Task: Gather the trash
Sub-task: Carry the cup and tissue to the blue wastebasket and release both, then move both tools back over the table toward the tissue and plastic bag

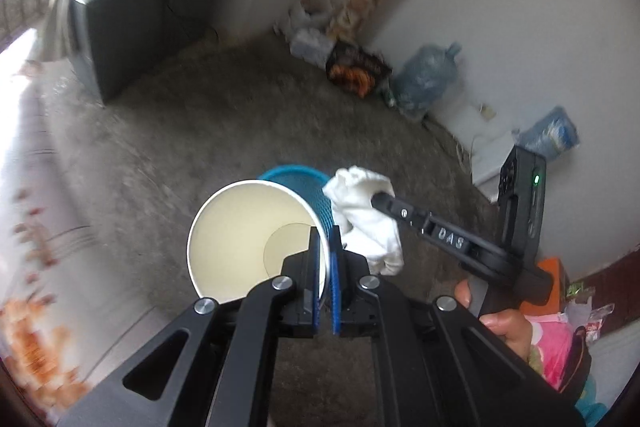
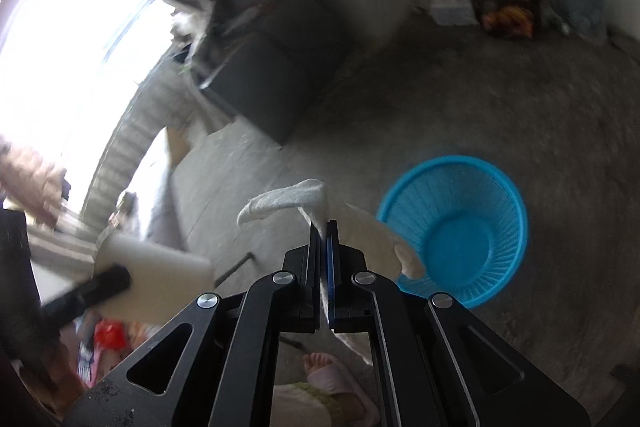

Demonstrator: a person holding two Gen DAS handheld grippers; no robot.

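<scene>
In your left camera, your left gripper (image 1: pixel 325 259) is squeezed shut on the rim of a white paper cup (image 1: pixel 248 239), with one finger inside it and one outside. The cup's open mouth faces you. Behind it sits the blue basket (image 1: pixel 304 183) on the gray floor (image 1: pixel 224 123). Your right gripper (image 1: pixel 378 201) comes in from the right, pinching a crumpled white tissue (image 1: pixel 366 215). In your right camera, the right gripper (image 2: pixel 325 239) is clamped on that tissue (image 2: pixel 280 205), which hangs near the basket's (image 2: pixel 454 227) rim. The cup (image 2: pixel 152 267) shows at the left.
</scene>
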